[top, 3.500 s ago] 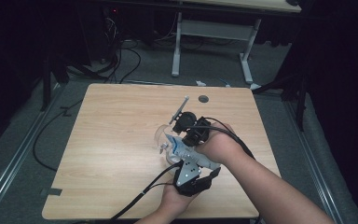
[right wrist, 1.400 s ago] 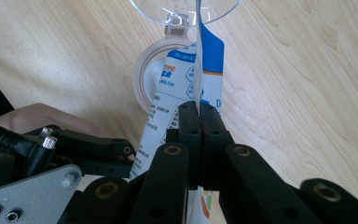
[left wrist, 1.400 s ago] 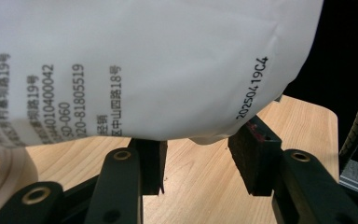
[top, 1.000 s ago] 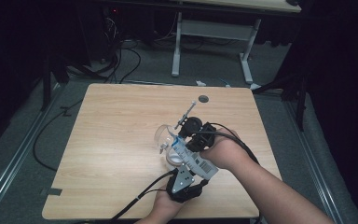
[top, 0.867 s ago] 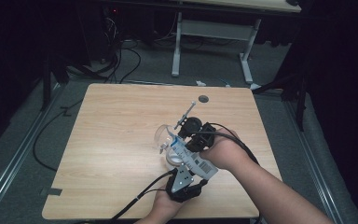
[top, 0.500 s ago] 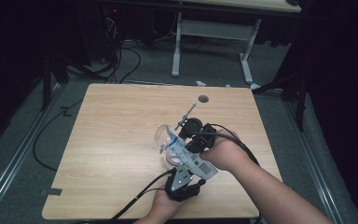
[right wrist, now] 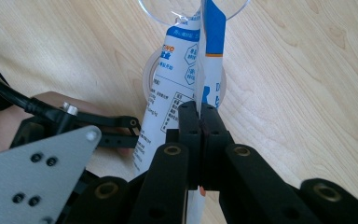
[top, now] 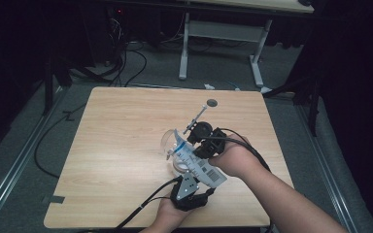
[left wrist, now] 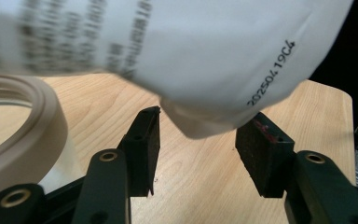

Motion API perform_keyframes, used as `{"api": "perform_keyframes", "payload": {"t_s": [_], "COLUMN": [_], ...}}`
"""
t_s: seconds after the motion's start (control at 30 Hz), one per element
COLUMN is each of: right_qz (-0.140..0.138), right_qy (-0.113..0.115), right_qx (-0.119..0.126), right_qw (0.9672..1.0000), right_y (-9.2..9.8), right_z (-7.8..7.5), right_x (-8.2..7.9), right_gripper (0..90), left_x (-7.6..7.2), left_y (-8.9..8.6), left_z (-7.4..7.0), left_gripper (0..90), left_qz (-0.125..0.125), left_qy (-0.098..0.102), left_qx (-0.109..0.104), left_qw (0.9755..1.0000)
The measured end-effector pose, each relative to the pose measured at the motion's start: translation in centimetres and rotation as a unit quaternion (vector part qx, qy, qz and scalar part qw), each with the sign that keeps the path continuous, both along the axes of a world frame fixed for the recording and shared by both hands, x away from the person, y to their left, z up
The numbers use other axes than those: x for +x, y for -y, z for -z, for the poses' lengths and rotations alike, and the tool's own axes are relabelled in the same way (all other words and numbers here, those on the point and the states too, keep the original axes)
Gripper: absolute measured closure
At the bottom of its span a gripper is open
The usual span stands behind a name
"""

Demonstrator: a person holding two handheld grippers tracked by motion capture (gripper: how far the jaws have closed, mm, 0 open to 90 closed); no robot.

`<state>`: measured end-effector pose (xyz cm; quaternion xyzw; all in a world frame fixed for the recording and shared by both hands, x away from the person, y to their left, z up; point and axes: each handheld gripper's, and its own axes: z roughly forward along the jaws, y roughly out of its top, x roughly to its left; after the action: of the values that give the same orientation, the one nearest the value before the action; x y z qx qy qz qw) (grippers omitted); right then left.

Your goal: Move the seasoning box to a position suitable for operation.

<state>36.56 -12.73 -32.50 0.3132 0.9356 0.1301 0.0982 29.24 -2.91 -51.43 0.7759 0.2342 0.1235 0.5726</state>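
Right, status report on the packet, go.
Right gripper shut on the packet. Left gripper jaws just been opening, packet corner between them, pads clear. Packet's top over the clear bowl. Nothing blocking.

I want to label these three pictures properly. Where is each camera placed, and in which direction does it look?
High view: above the table, looking forward and down; forearms enter below.
Left gripper view: on the left gripper, open jaws under the white packet.
Right gripper view: on the right gripper, clamping the packet over a clear bowl.
Shared: the packet.
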Motion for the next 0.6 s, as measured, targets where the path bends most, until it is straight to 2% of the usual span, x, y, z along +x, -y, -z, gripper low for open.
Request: {"api": "perform_keyframes", "payload": {"t_s": [0.3, 0.6], "right_qz": [0.004, 0.003], "right_qy": [0.0, 0.004], "right_qx": [0.0, 0.007], "right_qw": [1.0, 1.0], "right_y": [0.2, 0.3], "right_z": [-0.1, -0.2], "right_x": [0.0, -0.1], "right_gripper": [89.7, 89.7], "left_x": [-0.1, -0.1], "left_y": [-1.7, -5.6], "left_z": [0.3, 0.5], "left_gripper": [50.0, 50.0], "left_qz": [-0.006, -0.031], "left_qy": [0.001, -0.001], "left_qx": [0.01, 0.014], "left_qw": [0.9999, 0.9994]}}
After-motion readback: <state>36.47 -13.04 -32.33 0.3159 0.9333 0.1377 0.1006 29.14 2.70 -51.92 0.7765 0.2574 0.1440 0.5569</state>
